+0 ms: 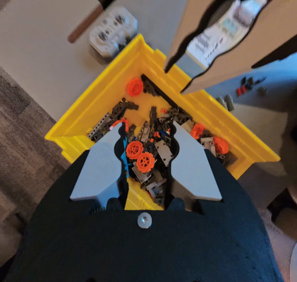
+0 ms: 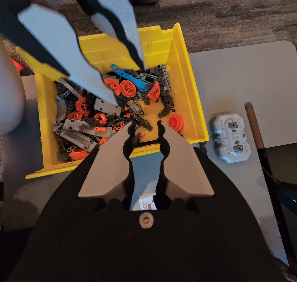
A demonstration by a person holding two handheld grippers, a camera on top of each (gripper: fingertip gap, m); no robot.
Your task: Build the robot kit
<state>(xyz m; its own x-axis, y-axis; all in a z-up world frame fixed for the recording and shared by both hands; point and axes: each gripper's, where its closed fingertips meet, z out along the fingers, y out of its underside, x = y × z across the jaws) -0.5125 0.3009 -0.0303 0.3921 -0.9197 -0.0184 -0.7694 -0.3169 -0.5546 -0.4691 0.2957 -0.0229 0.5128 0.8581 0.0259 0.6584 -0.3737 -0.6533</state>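
Desk (image 2: 241, 84): pale grey, rounded corner, spread beyond and to the right of the right gripper; carpet floor (image 2: 225, 17) past its edge.

Yellow plastic bin (image 2: 184, 81): sat on the desk directly below both grippers, open top, holding a loose heap of building-toy parts (image 2: 83, 129) in grey, black and orange.

Left gripper (image 1: 146, 126): fingers apart, held over the bin's middle, nothing between them. Tips hung just above the heap; whether they touched it could not be told. In the right wrist view it came in from the upper left (image 2: 128, 84).

Right gripper (image 2: 145, 123): fingers apart, empty, tips over the bin's near wall and the bare yellow floor beside the heap. In the left wrist view it showed blurred at upper right (image 1: 173, 80), tips over the bin's far rim.

White battery box (image 2: 231, 137): on the desk to the right of the right gripper, just outside the bin wall, apart from it. A brown rod (image 2: 254, 125) lay just beyond it.

Blue flat tool (image 2: 130, 79): on top of the heap, next to the left gripper's left finger.

Orange toothed wheels (image 1: 139, 155): two side by side between the left gripper's fingers, more scattered through the heap.
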